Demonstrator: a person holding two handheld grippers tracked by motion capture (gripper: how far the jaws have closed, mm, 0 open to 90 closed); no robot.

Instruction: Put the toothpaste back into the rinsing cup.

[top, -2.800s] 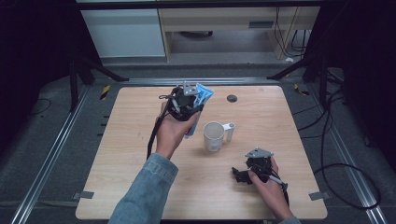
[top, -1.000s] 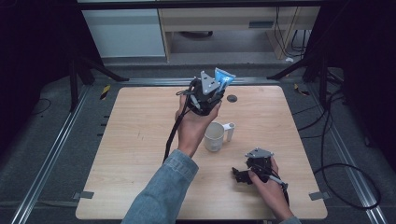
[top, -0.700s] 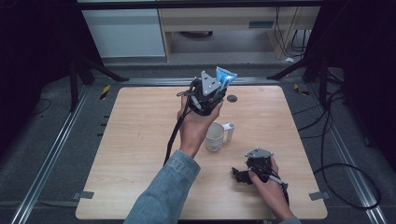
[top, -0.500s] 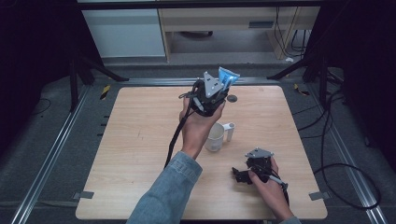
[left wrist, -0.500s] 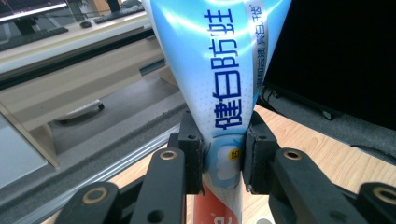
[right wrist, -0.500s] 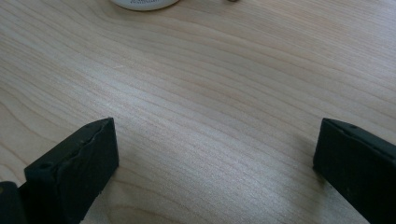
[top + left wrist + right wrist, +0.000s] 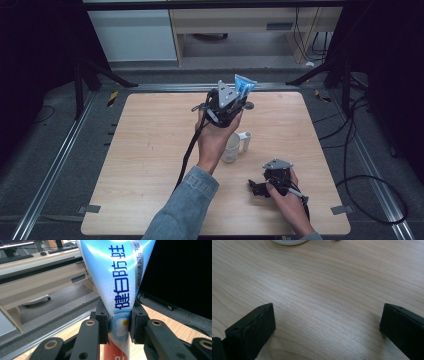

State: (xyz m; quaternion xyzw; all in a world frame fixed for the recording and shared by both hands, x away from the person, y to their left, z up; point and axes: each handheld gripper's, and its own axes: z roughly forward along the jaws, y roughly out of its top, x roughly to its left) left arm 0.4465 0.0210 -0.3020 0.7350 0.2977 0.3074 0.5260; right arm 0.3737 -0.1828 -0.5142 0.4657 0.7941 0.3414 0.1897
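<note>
Denim sleeve [image 7: 186, 202] (blk fingers [image 7: 102, 323])

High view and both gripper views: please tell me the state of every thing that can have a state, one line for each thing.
Toothpaste tube: clamped between the left gripper's fingers, lifted off the table, crimped end up.
Left gripper: shut on the tube, raised above the cup.
Right gripper: open, holding nothing, low over the table.
Cup: upright on the table, handle to its right; contents cannot be seen.
</note>
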